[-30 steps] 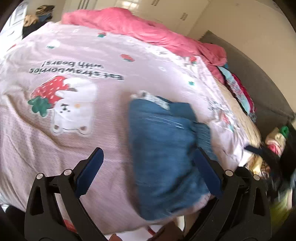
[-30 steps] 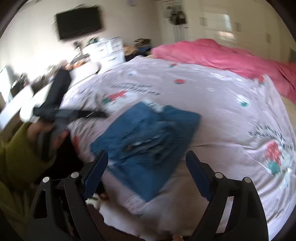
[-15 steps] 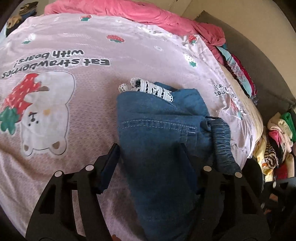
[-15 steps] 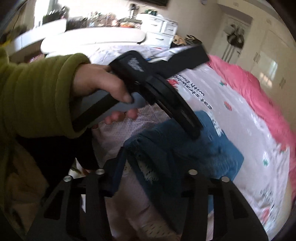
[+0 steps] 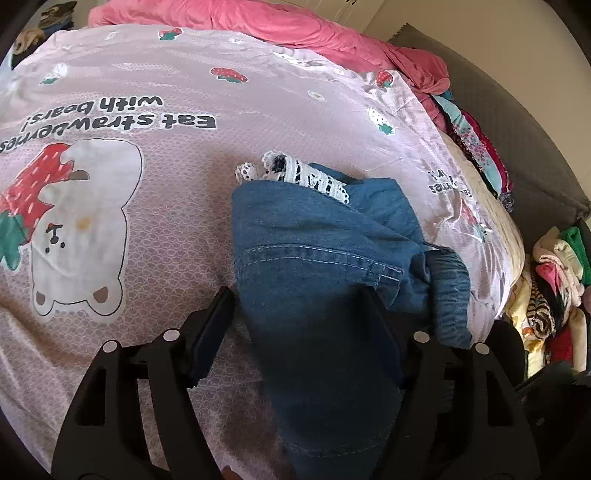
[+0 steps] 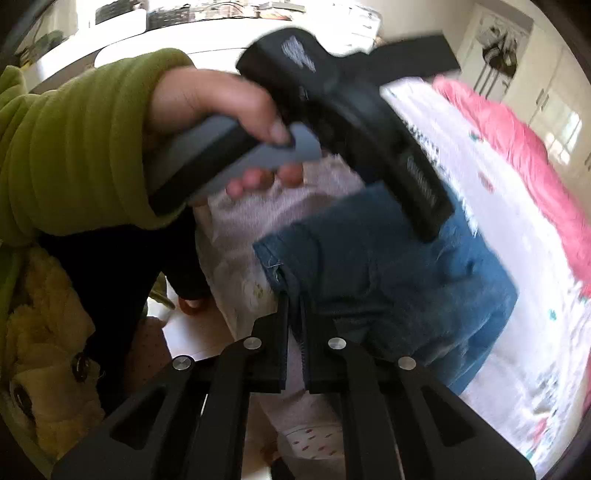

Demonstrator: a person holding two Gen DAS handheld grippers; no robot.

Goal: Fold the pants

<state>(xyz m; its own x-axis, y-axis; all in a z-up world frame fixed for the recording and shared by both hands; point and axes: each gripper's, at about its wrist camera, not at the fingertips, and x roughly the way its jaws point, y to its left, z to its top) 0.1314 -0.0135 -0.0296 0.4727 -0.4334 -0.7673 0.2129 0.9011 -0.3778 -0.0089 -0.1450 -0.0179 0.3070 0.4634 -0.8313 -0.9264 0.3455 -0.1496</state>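
The folded blue denim pants [image 5: 317,266] with a white lace trim [image 5: 295,173] lie on the pink bedspread [image 5: 147,221] near the bed's edge. My left gripper [image 5: 299,310] straddles the near part of the pants, its jaws a hand's width apart with the denim between them. In the right wrist view the pants [image 6: 406,266] lie ahead, and my right gripper [image 6: 293,299] is shut on their near edge. The left gripper's body, held by a hand in a green sleeve [image 6: 74,147], hangs above the pants.
A pink blanket [image 5: 295,33] lies bunched at the far end of the bed. A pile of clothes [image 5: 554,288] sits on the floor beside the bed. A grey headboard [image 5: 517,129] runs along the right. A yellow plush toy [image 6: 48,350] sits low left.
Both grippers moved in onto the pants from above. The left jaws narrowed around the denim. The right jaws closed on the pants' near edge.
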